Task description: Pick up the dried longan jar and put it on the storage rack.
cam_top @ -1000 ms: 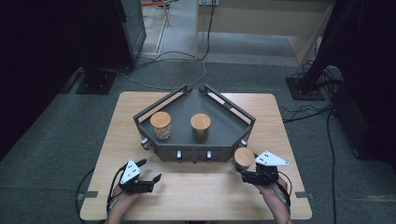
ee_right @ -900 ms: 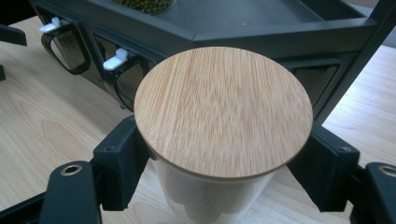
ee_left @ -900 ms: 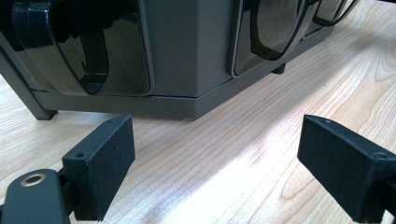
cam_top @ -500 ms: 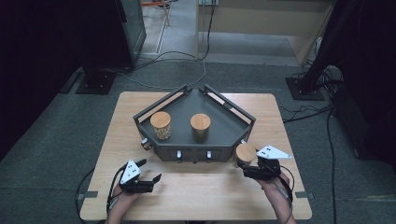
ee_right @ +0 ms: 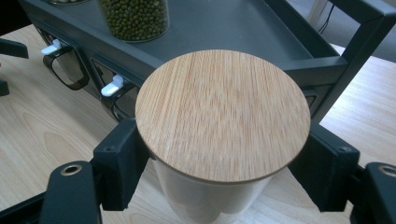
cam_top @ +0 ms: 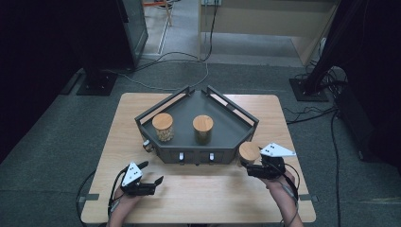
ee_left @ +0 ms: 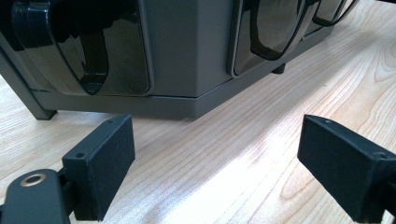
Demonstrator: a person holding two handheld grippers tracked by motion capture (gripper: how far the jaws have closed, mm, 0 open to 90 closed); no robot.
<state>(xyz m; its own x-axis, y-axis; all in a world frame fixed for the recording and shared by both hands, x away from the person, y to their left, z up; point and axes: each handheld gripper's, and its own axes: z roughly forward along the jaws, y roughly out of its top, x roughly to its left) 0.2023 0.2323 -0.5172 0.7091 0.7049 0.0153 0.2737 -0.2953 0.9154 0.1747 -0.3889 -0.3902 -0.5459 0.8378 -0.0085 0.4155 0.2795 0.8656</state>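
A dark grey five-sided tray (cam_top: 220,135) stands on the wooden table and holds two wooden-lidded jars: a pale-filled jar (cam_top: 162,126) on the left and a green-bean jar (cam_top: 203,129) (ee_right: 134,16) beside it. My right gripper (cam_top: 250,165) (ee_right: 222,170) is shut on a third wooden-lidded jar (cam_top: 248,152) (ee_right: 223,114), held above the table by the tray's front right corner (ee_right: 327,70). My left gripper (cam_top: 152,176) (ee_left: 215,165) rests low at the table's front left, open, nothing between its fingers, facing the tray's front wall (ee_left: 187,51).
The tray's front carries dark scoop-like drawers (ee_left: 88,46) with white tabs (ee_right: 112,86). Bare table (cam_top: 208,189) lies between the two grippers. Cables (cam_top: 312,116) and black stand bases (cam_top: 97,82) sit on the floor beyond the table.
The right gripper has lifted the jar a little and drawn it closer to the tray's front right corner. The left gripper has stayed put.
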